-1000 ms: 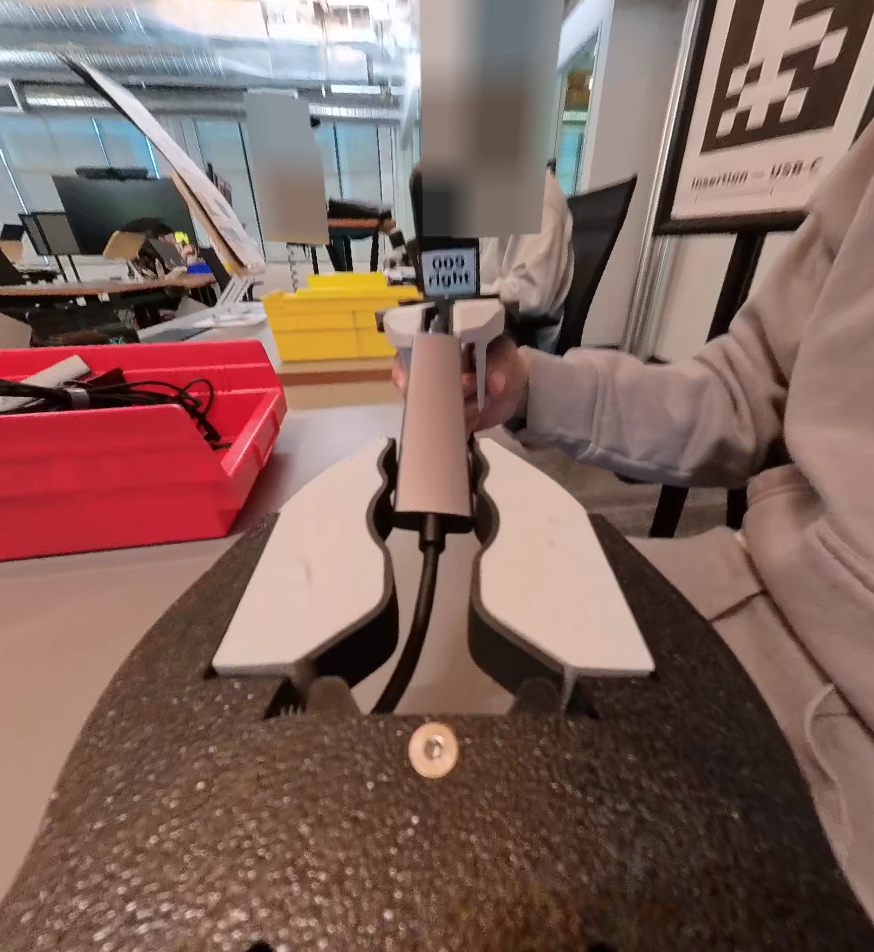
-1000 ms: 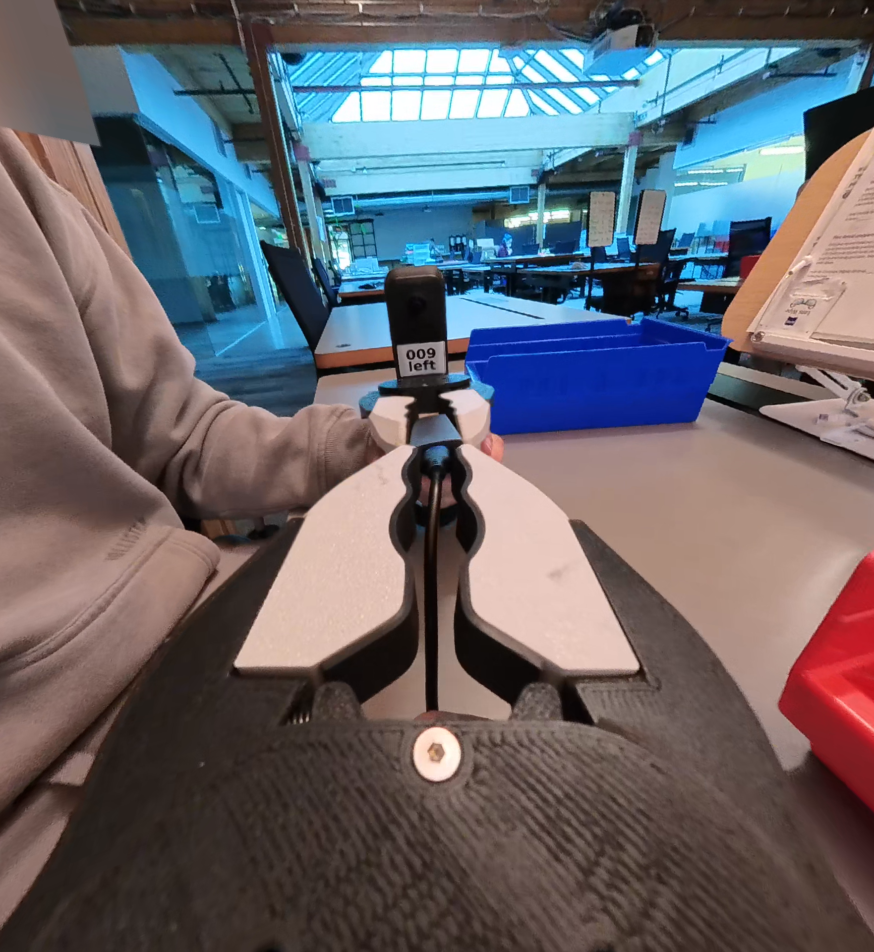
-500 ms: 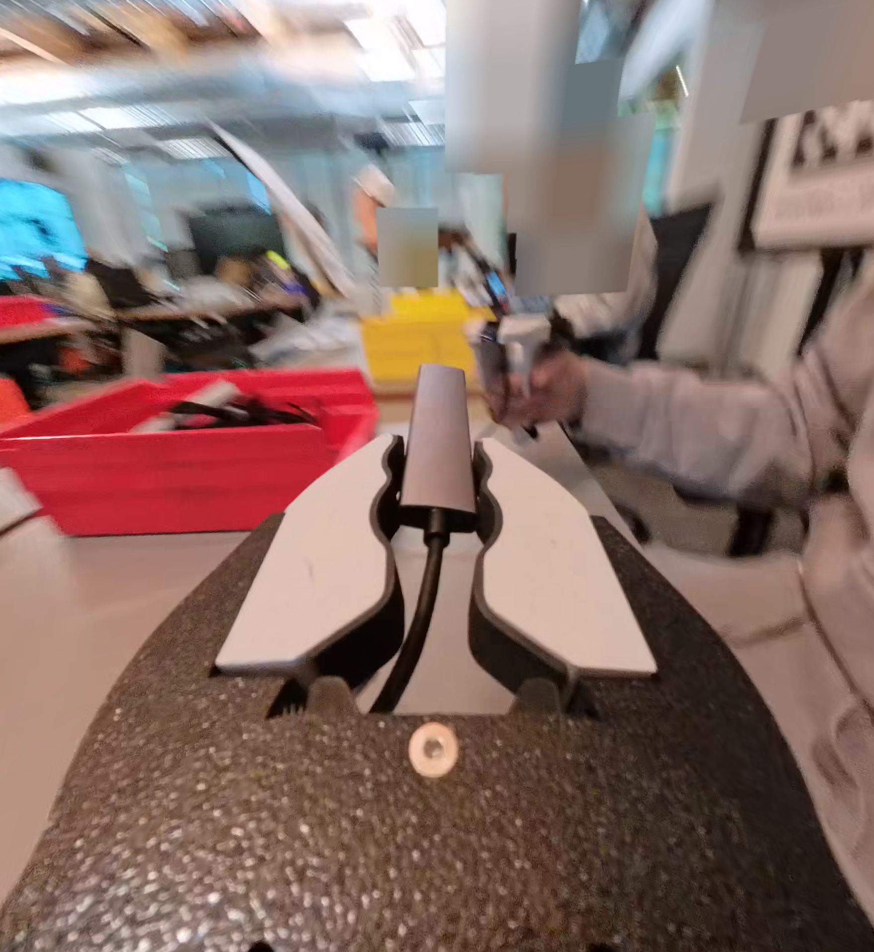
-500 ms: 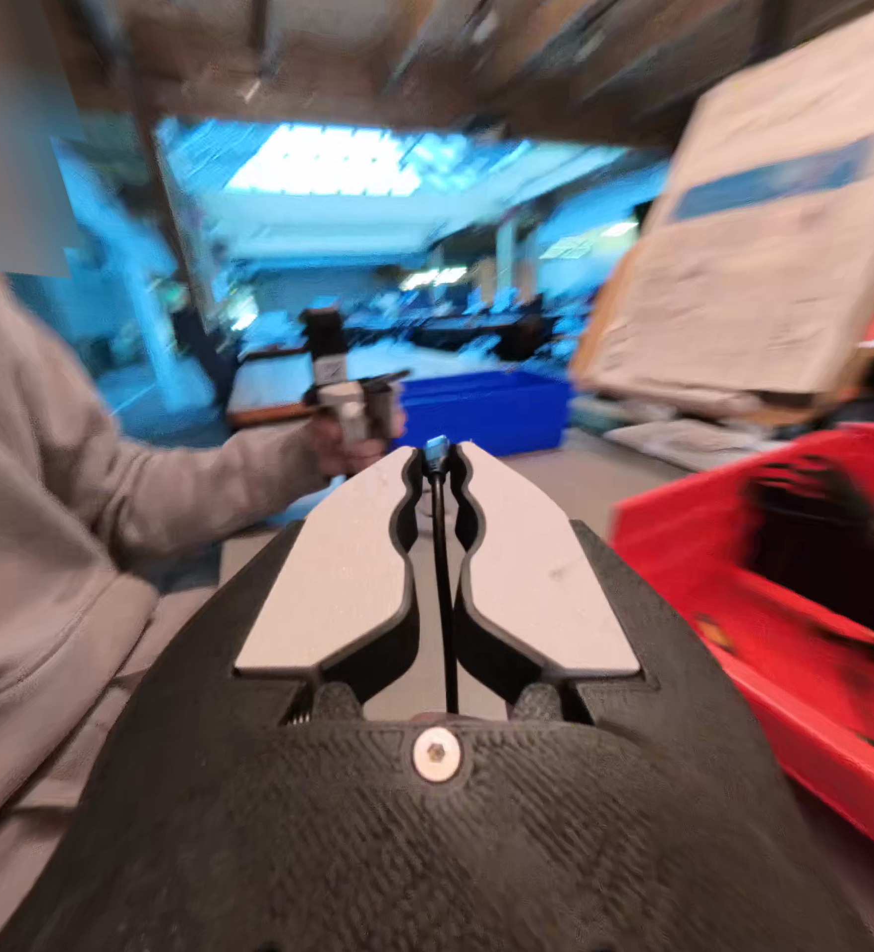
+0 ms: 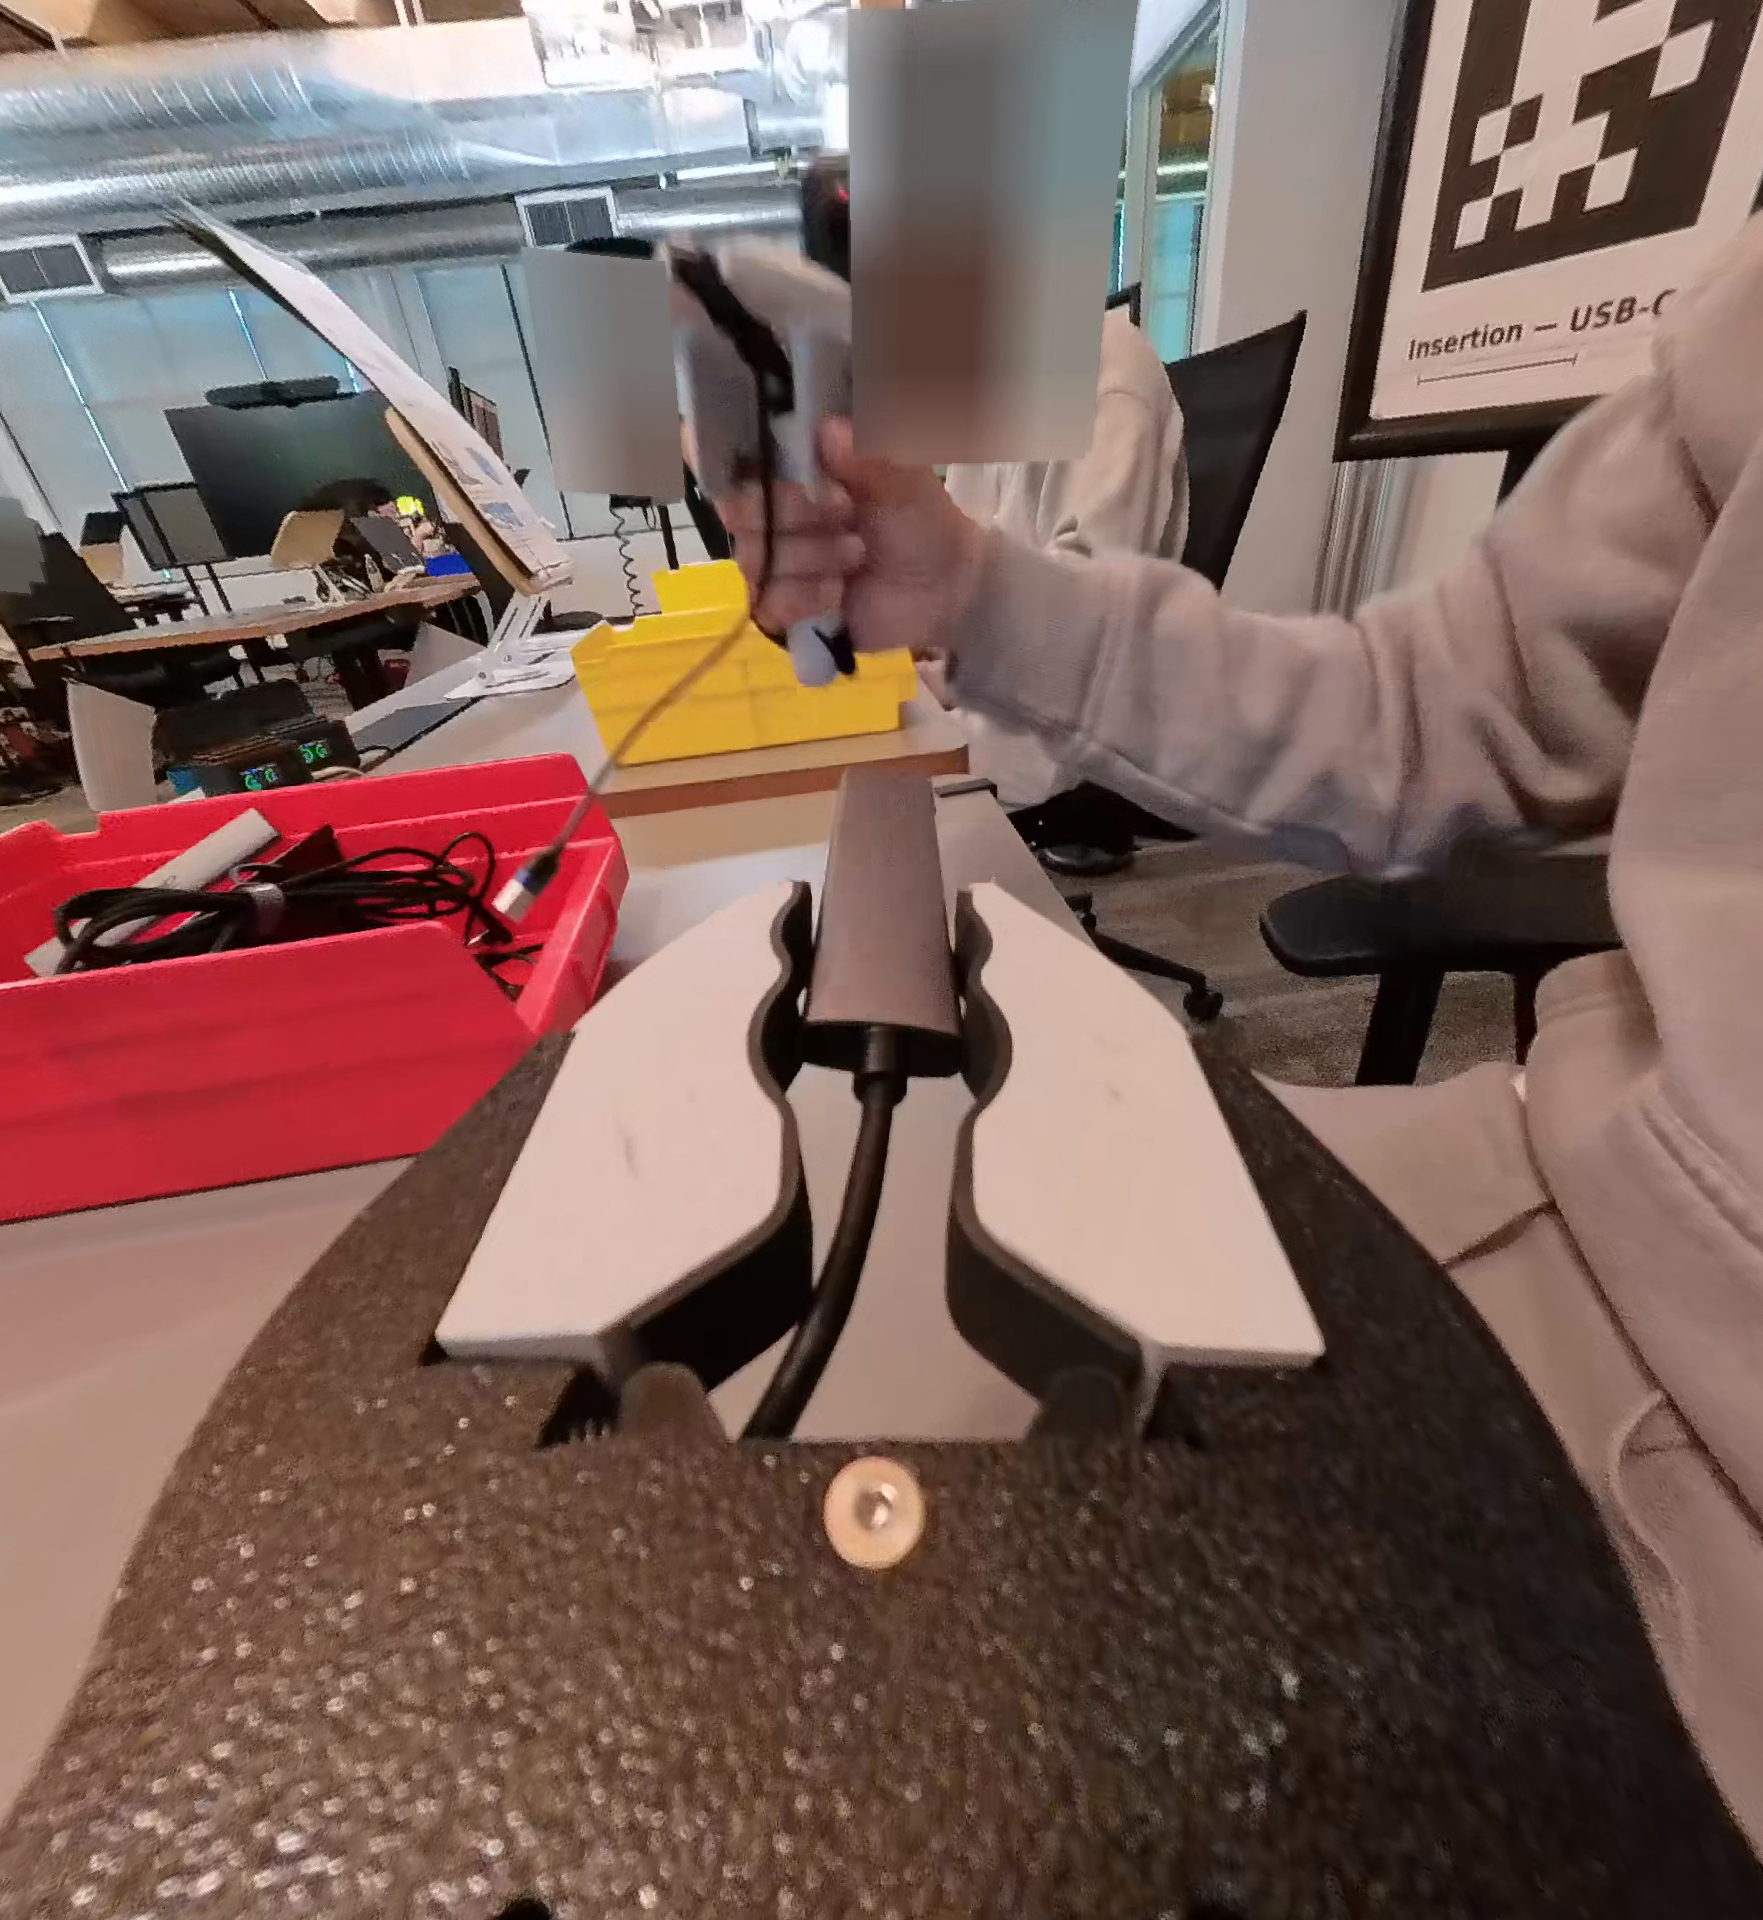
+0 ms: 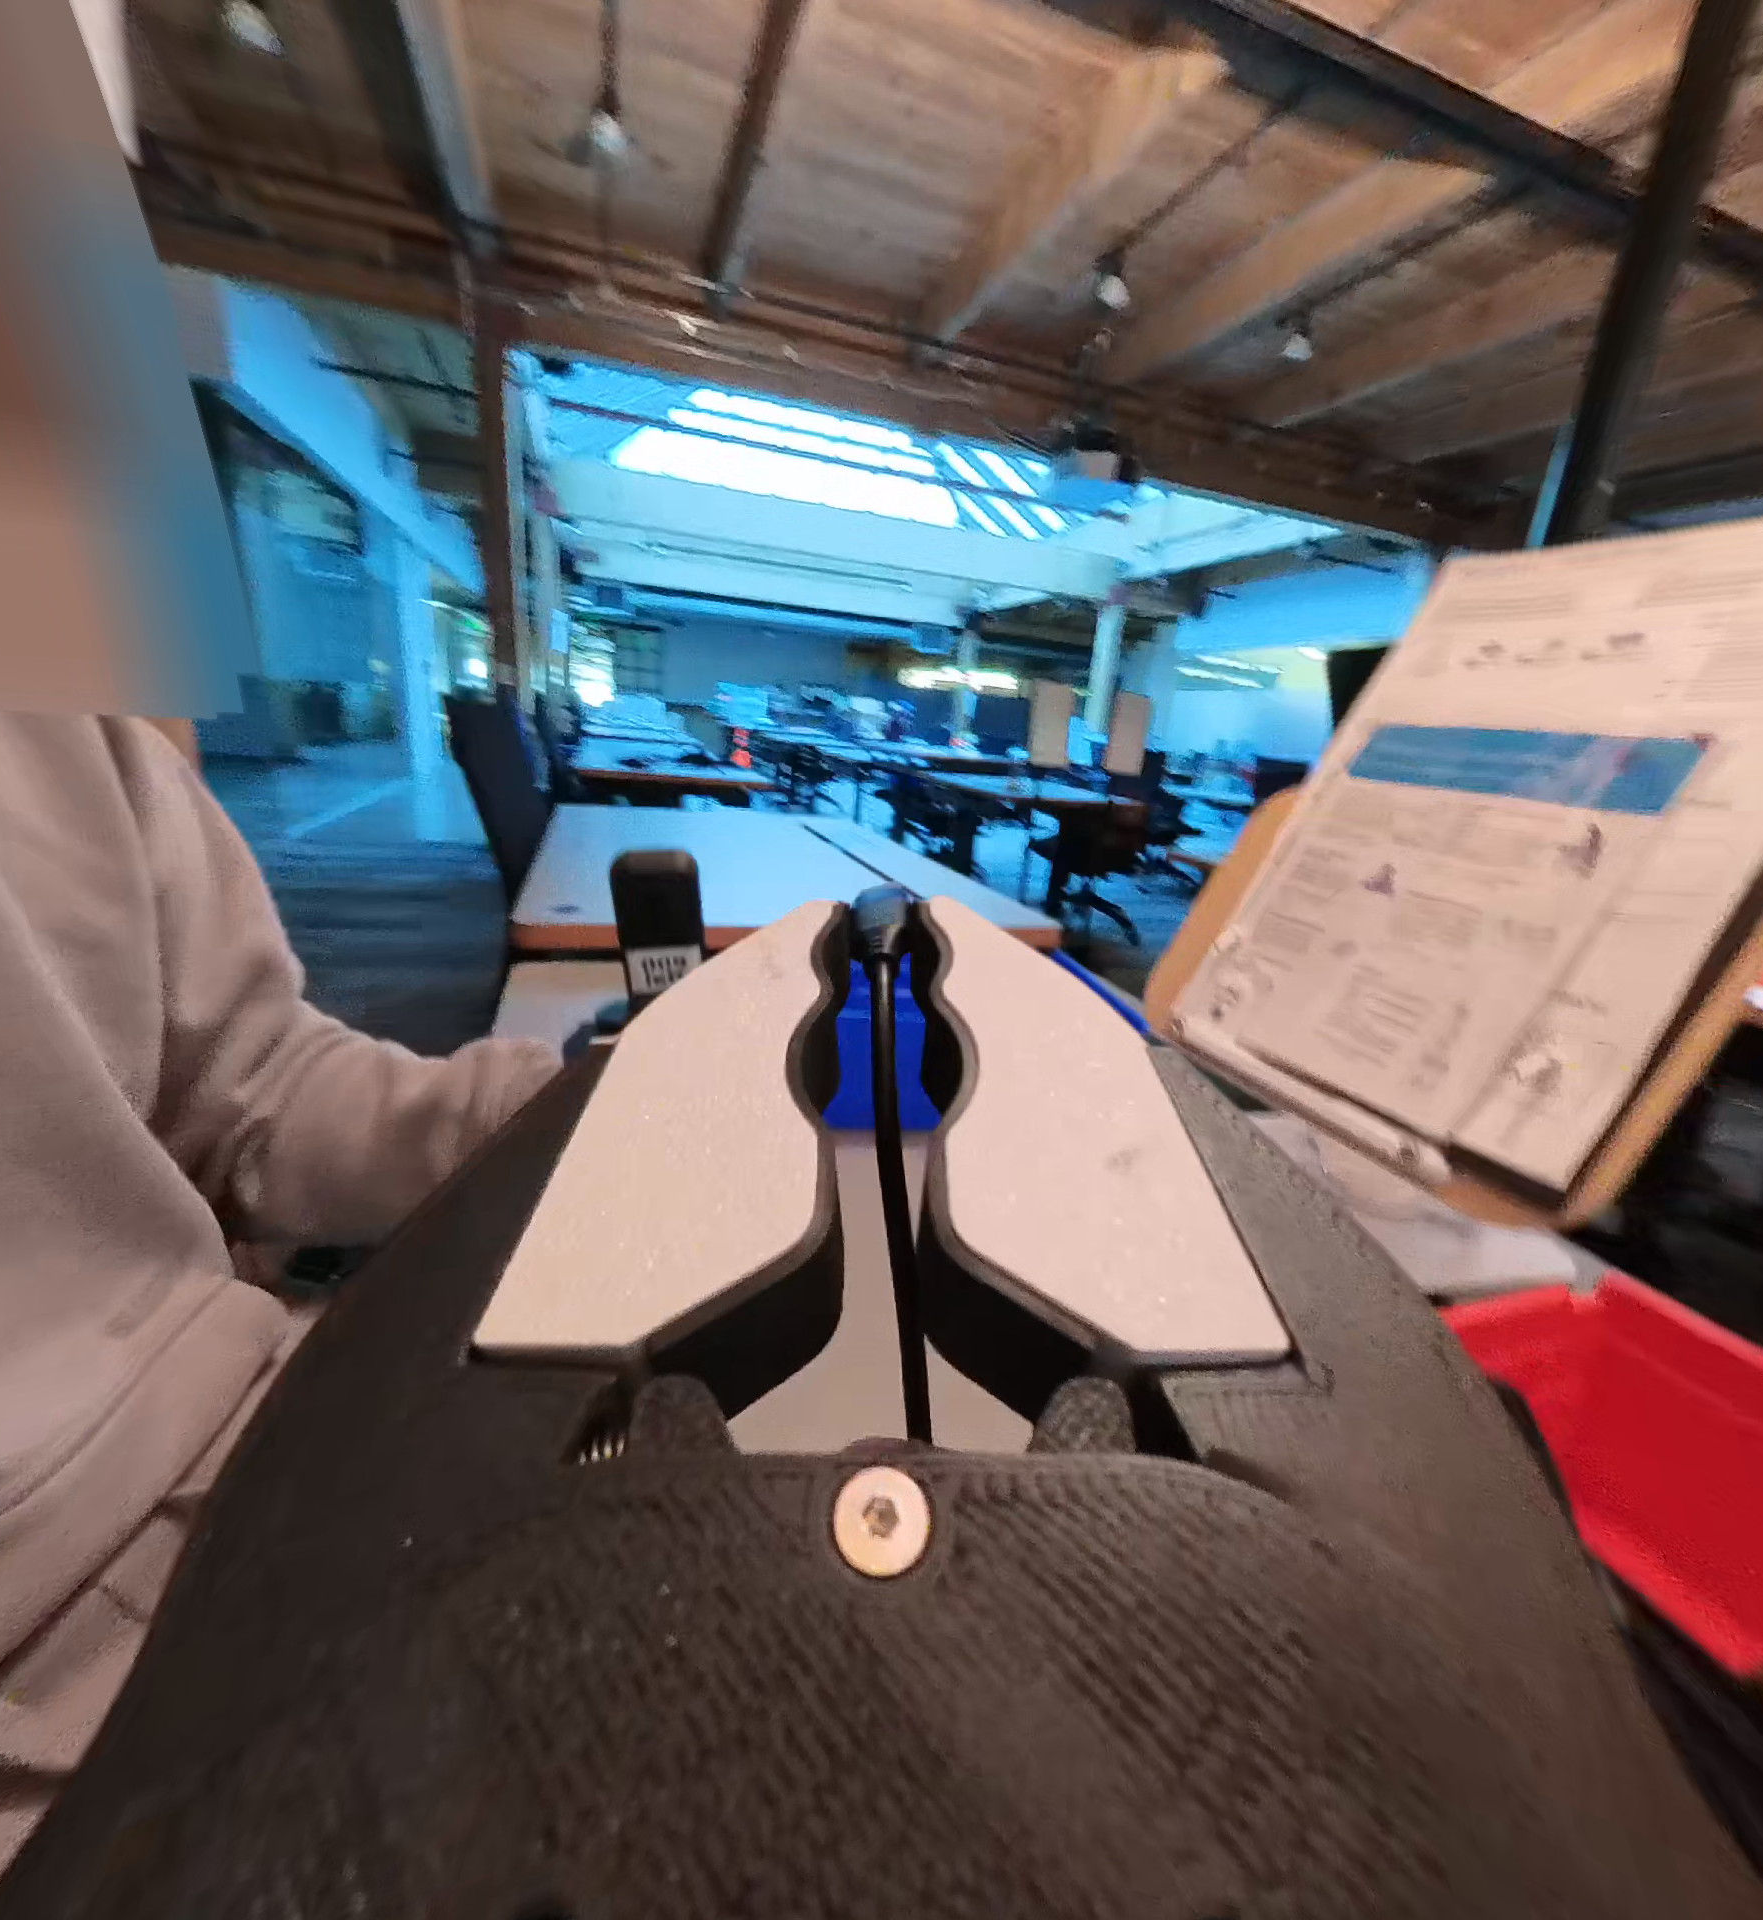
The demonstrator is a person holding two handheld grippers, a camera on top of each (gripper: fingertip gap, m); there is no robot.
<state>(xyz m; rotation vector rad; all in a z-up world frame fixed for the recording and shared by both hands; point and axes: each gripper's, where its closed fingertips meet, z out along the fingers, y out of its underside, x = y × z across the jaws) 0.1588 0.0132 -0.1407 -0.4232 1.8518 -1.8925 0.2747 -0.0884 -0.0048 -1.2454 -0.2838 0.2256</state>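
We see a smooth pale grey table point(image 5: 108, 1351) carrying a red moulded plastic bin point(image 5: 181, 1049), rectangular with thick rounded walls, which holds coiled black cables point(image 5: 264, 899) and a flat pale bar. Behind it on a further wooden-edged table stands a yellow plastic bin point(image 5: 752, 686). A blue plastic bin point(image 6: 872, 1049) shows only through the gap of the right tool. A tilted board point(image 6: 1511, 862) with printed sheets stands on the right in the right wrist view.

We see the left gripper point(image 5: 879, 935), with a grainy black foam-like body and flat matte grey fingers point(image 5: 648, 1143), clamped on a slim dark grey metal hub point(image 5: 882, 914). The hub is a rectangular bar pointing forward above the table edge; its thick black lead point(image 5: 846, 1226) runs back between the fingers.

We see the right gripper point(image 6: 882, 935), of the same build, closed on the moulded black plug end of a thin cable point(image 6: 898, 1195). In the left wrist view this gripper is raised in a hand point(image 5: 856, 561), and the cable hangs down with its metallic connector point(image 5: 529, 883) over the red bin's right rim.
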